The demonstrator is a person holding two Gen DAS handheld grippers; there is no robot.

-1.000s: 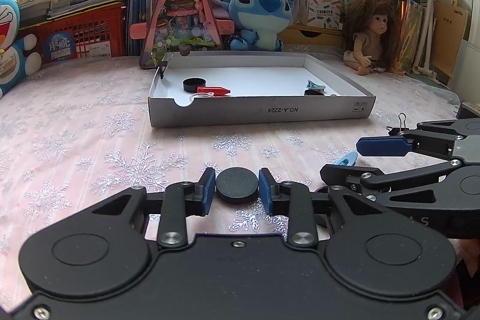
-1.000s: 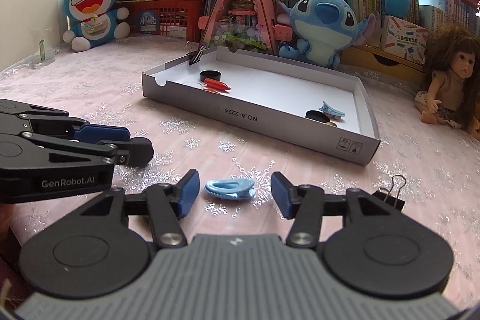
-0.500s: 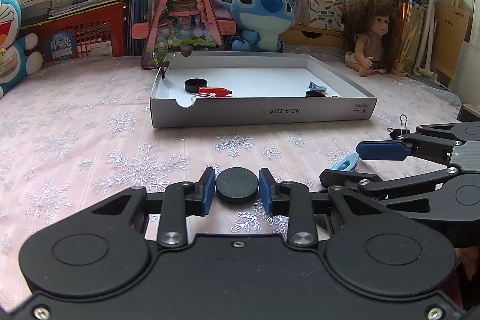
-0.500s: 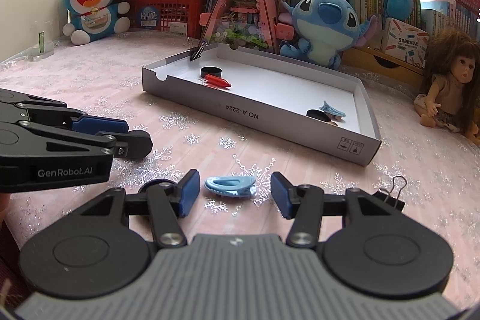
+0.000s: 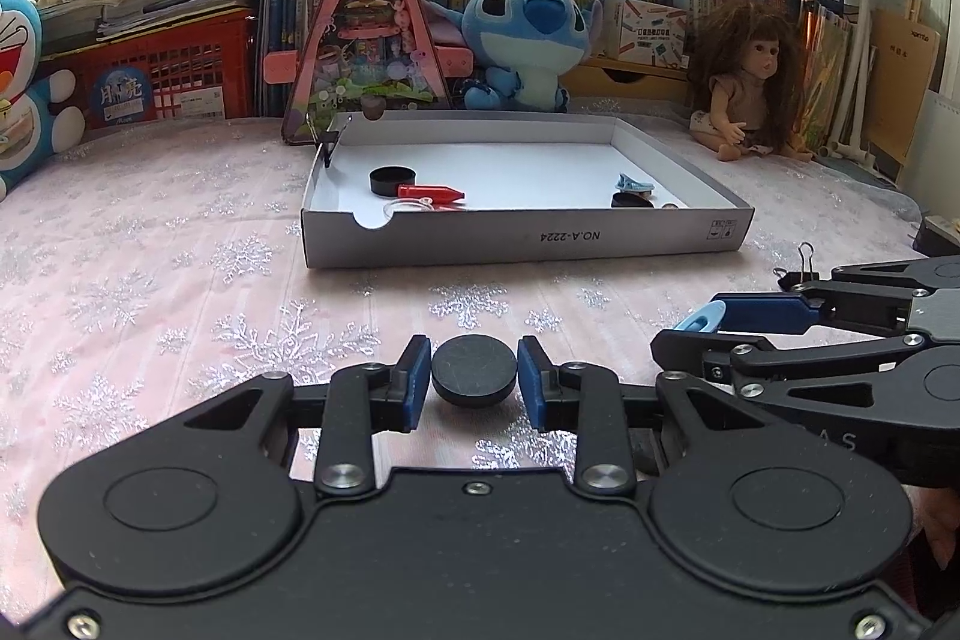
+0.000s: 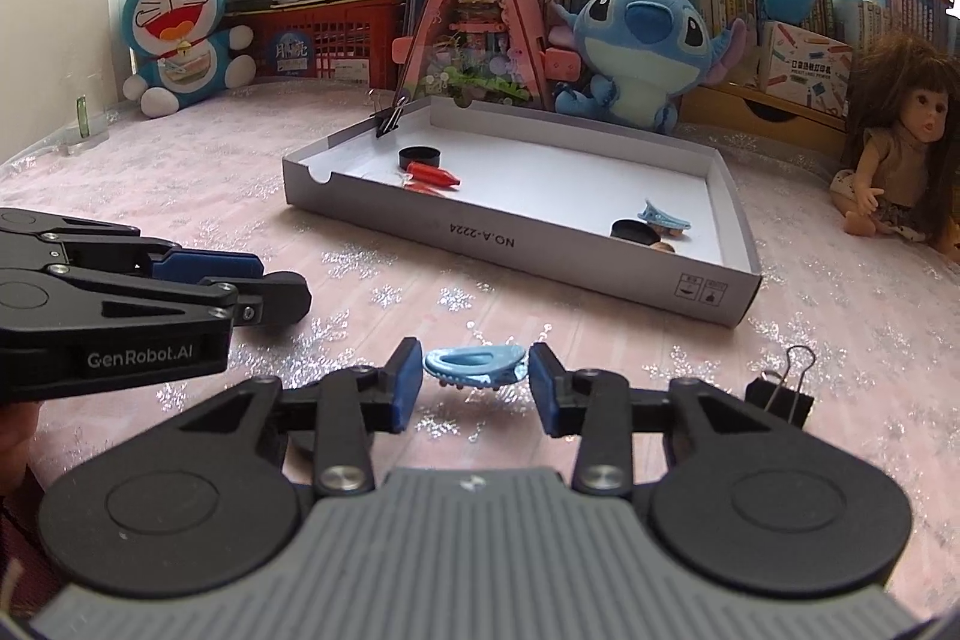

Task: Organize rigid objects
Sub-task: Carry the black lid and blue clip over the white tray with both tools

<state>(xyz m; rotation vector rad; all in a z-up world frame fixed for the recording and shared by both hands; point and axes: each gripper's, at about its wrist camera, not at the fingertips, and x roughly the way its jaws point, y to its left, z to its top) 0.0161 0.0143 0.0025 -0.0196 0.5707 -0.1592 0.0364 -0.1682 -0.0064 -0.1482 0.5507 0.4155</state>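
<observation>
While both grippers work low over the snowflake cloth, entries run view by view.

Left wrist view, left gripper [image 5: 474, 381]: lower centre; jaws nearly at their narrowest and clamped on the black disc [image 5: 474, 376], pads against its two sides.
Left wrist view, tray [image 5: 522, 245]: grey cardboard, mid-frame beyond the disc; holds a black cap [image 5: 392, 179], a red crayon [image 5: 429, 191], a blue clip [image 5: 635, 184].
Left wrist view, right gripper [image 5: 696, 334]: enters from right edge, near the left one.
Left wrist view, open room: bare cloth between disc and tray front wall; middle of the tray floor is unoccupied.

Right wrist view, right gripper [image 6: 474, 383]: lower centre; jaws closing around the blue hair clip [image 6: 475, 365]; pads close to its ends, firm contact not yet clear.
Right wrist view, binder clip [image 6: 780, 391]: lower right, just beside the right finger, loose on the cloth.
Right wrist view, left gripper [image 6: 264, 289]: left edge, near.

Step in hand, judged: finish the squeeze on the hair clip along its length, squarely, since the curved shell may twist or skid out.
Edges, judged: lift both items above the tray wall before crossing; keep the two grippers from bumping; set down in the free white centre.
</observation>
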